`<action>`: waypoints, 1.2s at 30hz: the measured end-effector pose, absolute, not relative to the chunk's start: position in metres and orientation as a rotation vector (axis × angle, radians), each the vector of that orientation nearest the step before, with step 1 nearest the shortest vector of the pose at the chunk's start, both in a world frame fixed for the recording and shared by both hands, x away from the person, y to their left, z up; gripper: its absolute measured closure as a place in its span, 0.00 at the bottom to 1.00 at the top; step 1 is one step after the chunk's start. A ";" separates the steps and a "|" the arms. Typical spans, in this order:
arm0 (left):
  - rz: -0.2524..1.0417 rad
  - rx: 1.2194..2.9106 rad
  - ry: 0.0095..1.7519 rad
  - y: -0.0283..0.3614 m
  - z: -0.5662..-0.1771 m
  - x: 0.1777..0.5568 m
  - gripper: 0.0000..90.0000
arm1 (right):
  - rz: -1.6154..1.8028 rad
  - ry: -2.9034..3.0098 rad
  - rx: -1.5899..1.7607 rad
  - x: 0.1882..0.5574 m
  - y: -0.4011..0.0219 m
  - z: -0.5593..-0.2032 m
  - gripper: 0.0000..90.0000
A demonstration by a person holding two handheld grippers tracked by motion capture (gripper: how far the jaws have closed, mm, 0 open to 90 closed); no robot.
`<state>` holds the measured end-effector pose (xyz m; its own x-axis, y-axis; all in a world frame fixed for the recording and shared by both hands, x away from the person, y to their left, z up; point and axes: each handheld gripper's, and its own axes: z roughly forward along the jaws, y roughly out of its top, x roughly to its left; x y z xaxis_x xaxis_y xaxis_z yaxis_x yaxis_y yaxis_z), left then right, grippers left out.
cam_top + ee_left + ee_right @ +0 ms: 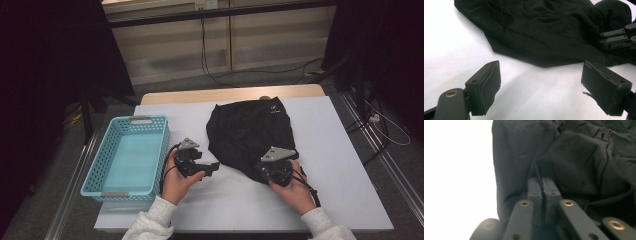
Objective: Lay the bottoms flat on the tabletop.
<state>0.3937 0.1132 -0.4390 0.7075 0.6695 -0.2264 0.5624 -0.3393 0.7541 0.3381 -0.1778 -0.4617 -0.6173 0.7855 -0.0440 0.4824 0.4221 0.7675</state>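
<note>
A white tabletop (340, 165) is sitting in a dim room with cables trailing over grey carpet. A perforated blue basket (107, 162) is standing at its left. The crumpled, silky black garment (250, 132) is lying mid-table; the right gripper (264, 171) is pinching its near edge, while the left gripper (216, 166) is hovering with jaws spread wide.

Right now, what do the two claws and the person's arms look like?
Both the left claw and the right claw are black, each topped by a grey three-cornered plate, with a black cable trailing back past the hand. Their flat black arms have brass-coloured rivets; the left claw's pads are dark and rectangular, slightly frayed. The sleeves are light, fleecy fabric.
</note>
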 end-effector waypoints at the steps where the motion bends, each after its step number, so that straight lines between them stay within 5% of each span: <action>1: 0.154 2.029 0.942 0.113 -0.439 0.394 0.19 | 1.056 2.272 1.092 0.338 -0.179 -0.460 0.98; 10: 0.129 2.023 0.961 0.113 -0.445 0.397 0.21 | 1.201 2.075 1.258 0.358 -0.227 -0.438 0.99; 19: 0.135 2.022 0.970 0.114 -0.445 0.398 0.21 | 1.036 2.125 1.327 0.375 -0.237 -0.468 0.95; 30: 0.140 2.045 0.950 0.114 -0.442 0.396 0.20 | 1.016 2.060 1.268 0.362 -0.232 -0.442 0.40; 36: 0.142 2.045 0.944 0.113 -0.442 0.395 0.20 | 1.053 2.077 1.223 0.355 -0.221 -0.432 0.31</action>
<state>0.3948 0.1134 -0.4417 0.7077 0.6679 -0.2305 0.5705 -0.3476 0.7441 0.3554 -0.2214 -0.4317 -0.4679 0.8830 -0.0379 0.4913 0.2955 0.8193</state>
